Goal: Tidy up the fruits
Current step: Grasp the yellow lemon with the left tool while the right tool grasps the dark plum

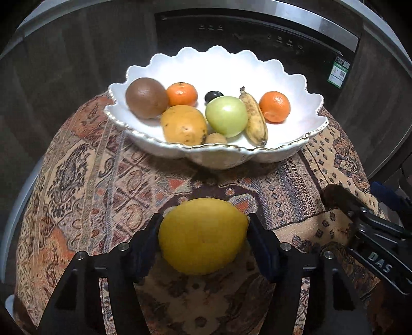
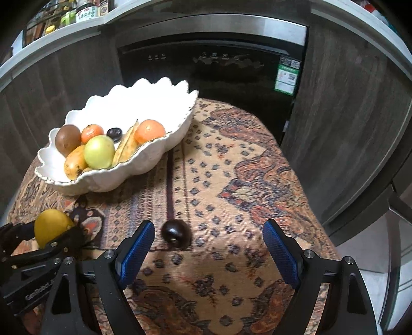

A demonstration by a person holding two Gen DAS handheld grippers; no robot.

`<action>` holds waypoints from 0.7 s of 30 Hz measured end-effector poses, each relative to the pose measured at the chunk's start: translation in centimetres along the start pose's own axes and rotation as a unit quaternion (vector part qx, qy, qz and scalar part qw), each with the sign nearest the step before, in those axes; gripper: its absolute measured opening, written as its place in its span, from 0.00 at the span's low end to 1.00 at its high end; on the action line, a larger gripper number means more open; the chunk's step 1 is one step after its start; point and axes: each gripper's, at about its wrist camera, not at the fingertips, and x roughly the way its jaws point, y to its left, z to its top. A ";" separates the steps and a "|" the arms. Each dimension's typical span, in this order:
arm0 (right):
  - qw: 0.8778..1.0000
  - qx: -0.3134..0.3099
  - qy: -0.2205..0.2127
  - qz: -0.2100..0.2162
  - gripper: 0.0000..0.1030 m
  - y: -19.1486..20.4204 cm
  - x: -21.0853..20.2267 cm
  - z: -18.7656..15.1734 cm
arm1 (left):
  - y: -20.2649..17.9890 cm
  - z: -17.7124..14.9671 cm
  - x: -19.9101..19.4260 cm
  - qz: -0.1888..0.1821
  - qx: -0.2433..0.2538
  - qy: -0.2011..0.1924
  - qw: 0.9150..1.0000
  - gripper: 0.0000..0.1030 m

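My left gripper (image 1: pixel 203 229) is shut on a yellow lemon (image 1: pixel 203 235), held over the patterned cloth in front of the white scalloped bowl (image 1: pixel 257 154). The bowl holds a kiwi (image 1: pixel 146 98), two tangerines (image 1: pixel 182 94), a green apple (image 1: pixel 226 116), a banana (image 1: pixel 255 118), a mango (image 1: pixel 183 125) and a dark plum (image 1: pixel 213 95). My right gripper (image 2: pixel 208 234) is open above the cloth; a dark plum (image 2: pixel 176 231) lies on the cloth just inside its left finger (image 2: pixel 139 244). The lemon (image 2: pixel 51 226) and the bowl (image 2: pixel 108 180) also show at left in the right wrist view.
The round table wears a patterned cloth (image 2: pixel 231 167). A black oven front (image 2: pixel 206 64) and dark wood cabinets (image 2: pixel 347 128) stand behind it. A shelf with jars (image 2: pixel 77 13) is at upper left. My right gripper's body shows at the right edge of the left wrist view (image 1: pixel 373 237).
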 end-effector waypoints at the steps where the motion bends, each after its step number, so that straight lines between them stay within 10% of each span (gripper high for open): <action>1: 1.000 -0.003 0.002 0.002 0.82 0.3 0.2 0.0 | 0.1 -0.1 -0.1 0.000 -0.001 0.000 1.000 0.62; 13: 0.999 -0.022 0.034 0.023 0.28 1.5 2.4 -0.6 | 0.2 0.0 -0.3 0.001 -0.011 -0.002 1.000 0.61; 21: 0.999 -0.020 0.024 0.029 0.27 1.4 1.3 -0.5 | 0.4 -0.1 -1.0 0.002 -0.010 -0.004 1.000 0.61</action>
